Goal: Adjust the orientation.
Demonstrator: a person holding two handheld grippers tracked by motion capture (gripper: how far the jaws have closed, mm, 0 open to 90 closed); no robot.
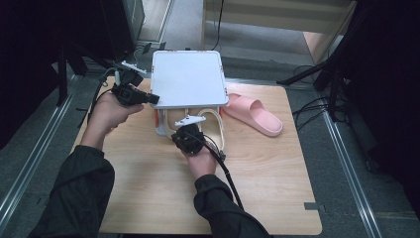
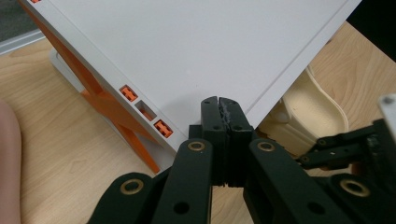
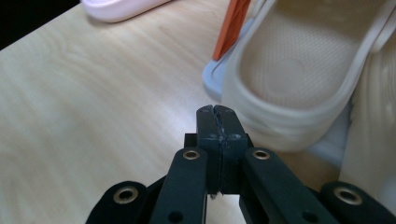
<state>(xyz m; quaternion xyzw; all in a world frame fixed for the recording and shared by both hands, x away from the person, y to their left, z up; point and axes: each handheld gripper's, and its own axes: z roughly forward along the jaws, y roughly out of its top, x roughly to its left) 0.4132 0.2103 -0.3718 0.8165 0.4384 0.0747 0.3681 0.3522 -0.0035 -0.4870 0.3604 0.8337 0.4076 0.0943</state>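
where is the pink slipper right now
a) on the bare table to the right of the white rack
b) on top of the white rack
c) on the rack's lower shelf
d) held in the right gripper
a: the pink slipper lies on the wooden table right of the white rack, while the cream slippers sit under the rack's top, and the right gripper is shut on nothing.

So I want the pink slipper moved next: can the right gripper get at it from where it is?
Probably yes. The pink slipper lies in the open on the table, beside the white rack. The right gripper, jaws shut, is at the cream slipper; nothing lies between.
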